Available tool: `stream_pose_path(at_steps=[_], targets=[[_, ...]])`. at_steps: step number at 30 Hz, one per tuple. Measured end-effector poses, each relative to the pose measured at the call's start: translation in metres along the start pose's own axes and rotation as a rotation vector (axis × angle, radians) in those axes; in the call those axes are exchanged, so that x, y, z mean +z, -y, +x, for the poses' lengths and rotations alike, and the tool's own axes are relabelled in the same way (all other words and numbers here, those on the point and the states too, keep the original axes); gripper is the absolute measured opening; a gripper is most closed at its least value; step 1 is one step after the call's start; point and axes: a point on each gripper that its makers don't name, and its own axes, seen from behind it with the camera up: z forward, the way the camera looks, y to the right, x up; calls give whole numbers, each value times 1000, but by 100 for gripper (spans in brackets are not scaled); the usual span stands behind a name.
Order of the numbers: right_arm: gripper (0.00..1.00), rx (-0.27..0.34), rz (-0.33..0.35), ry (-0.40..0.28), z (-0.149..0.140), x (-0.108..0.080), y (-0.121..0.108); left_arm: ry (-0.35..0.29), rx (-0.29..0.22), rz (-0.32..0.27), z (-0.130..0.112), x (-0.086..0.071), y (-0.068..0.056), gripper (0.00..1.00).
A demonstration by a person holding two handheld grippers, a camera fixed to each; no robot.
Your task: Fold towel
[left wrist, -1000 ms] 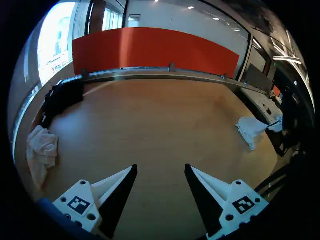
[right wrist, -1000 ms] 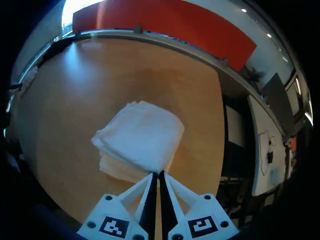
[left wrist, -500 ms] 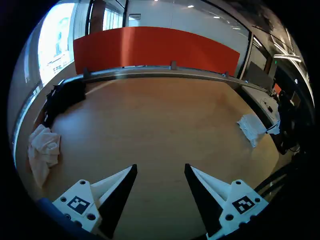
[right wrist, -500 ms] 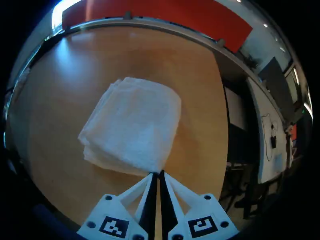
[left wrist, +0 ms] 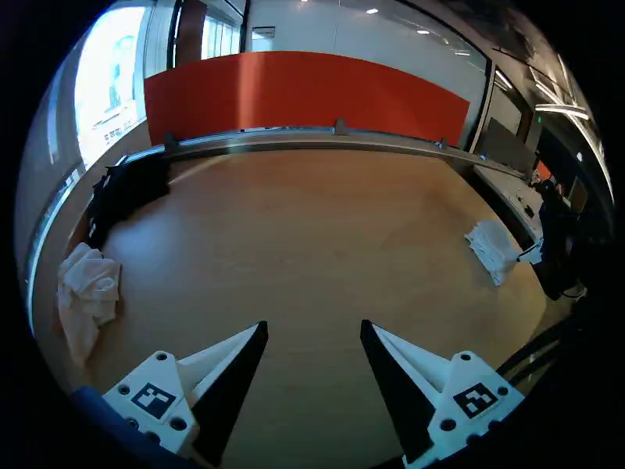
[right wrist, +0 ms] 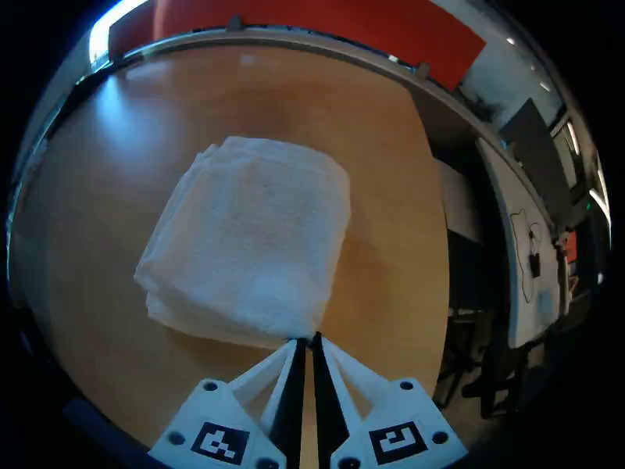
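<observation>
Over a wooden table (left wrist: 312,234) with orange partition (left wrist: 312,90), right hand-held gripper (right wrist: 308,339) pinches folded towel (right wrist: 250,234); left hand-held gripper (left wrist: 313,325) gapes.

The folded towel (right wrist: 250,242) is white cloth with a rough, nubbly, matt weave. The table (right wrist: 383,141) is smooth wood with a soft sheen.
</observation>
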Motion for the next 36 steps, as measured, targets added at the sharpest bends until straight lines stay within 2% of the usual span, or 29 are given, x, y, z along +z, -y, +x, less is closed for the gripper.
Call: stream_pose_path(at_steps=[7,17,22,27,36], targets=[[18,8,-10,-10,-1,-1,-3,-2,-5,3,0,0,1,87],[54,-7,-31,-23,-3,-10,-5,-6,-4,-1,2,1,0,87],[64,-10,-33,-34,-4,-14,-2,-9,-1,-5,4,1,-1,88],[87,-9,-18,-44,-4,-18,4,-11,-2,-8,4,1,-1,87],[89,-8,-18,-70,1,-28,11,-19,1,-16,6,1,0,87]])
